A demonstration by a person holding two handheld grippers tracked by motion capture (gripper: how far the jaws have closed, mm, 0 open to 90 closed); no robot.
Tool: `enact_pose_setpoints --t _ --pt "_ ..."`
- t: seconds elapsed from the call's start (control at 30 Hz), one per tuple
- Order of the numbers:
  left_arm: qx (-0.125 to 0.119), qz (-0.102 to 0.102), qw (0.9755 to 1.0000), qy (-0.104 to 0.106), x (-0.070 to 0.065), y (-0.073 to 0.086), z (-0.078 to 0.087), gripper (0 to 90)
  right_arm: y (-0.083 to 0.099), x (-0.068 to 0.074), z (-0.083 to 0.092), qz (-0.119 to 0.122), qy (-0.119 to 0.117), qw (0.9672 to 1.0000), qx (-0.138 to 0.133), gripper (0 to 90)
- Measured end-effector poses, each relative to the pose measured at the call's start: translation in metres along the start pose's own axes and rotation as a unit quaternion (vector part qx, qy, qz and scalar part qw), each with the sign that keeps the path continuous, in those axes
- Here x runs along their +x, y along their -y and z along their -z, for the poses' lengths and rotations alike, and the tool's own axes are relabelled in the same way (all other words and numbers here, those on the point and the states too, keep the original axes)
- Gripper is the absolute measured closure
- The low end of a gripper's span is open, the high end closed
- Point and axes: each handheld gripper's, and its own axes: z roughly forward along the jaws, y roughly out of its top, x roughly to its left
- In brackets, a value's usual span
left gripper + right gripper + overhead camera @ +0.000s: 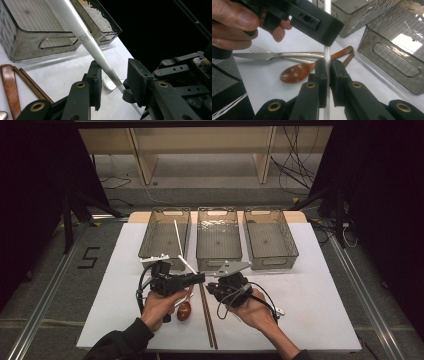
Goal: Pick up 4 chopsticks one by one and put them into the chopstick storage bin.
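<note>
A long white chopstick (181,242) slants up from between the two grippers toward the left bin (165,234). My right gripper (328,72) is shut on the white chopstick (327,53) near its lower end. My left gripper (113,81) reaches in from the left, and the white chopstick (100,53) passes between its jaws. The stick lies against the right jaw, with a gap to the left one. In the high view the left gripper (199,279) and right gripper (210,286) meet near the table's middle.
Three clear bins stand in a row at the back, the middle bin (218,237) and right bin (270,237) among them. A wooden spoon (185,311), brown chopsticks (207,320), a knife (287,55) and a small white spoon (108,83) lie on the white table (310,310).
</note>
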Motion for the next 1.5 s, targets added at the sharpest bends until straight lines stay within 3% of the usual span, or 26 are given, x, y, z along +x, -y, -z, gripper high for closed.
enact_pose_setpoints --t 0.2,0.57,0.67,0.77,0.9,1.03,1.23,1.5 --pt "-0.005 0.007 1.0000 0.004 0.001 0.000 0.001 72.4 0.000 0.001 0.000 0.002 -0.002 1.0000 -0.006 85.4" --pt "-0.013 0.008 0.9993 0.034 -0.002 -0.003 0.006 83.0 0.001 0.003 0.000 0.006 -0.003 0.9998 -0.021 85.1" --pt "-0.016 0.003 0.9996 0.024 -0.001 -0.006 0.009 83.2 0.001 0.002 0.003 0.000 -0.005 0.9995 -0.031 83.4" --pt "-0.019 0.005 0.9996 0.018 0.004 -0.011 0.015 83.3 0.001 -0.005 0.006 -0.011 -0.017 0.9993 -0.030 66.9" --pt "-0.018 -0.001 0.9998 0.009 0.007 -0.020 0.021 83.3 0.004 -0.012 0.011 -0.023 -0.019 0.9991 -0.029 56.2" --pt "-0.018 -0.002 0.9998 0.002 0.013 -0.030 0.030 83.2 0.008 -0.015 0.013 -0.029 -0.017 0.9994 -0.007 45.8" --pt "-0.032 0.005 0.9995 -0.006 0.023 -0.049 0.045 83.2 0.016 -0.023 0.016 -0.045 -0.008 0.9989 0.010 38.1" --pt "-0.052 0.000 0.9980 -0.034 0.034 -0.070 0.061 83.1 0.024 -0.028 0.021 -0.052 0.002 0.9986 0.011 32.9"
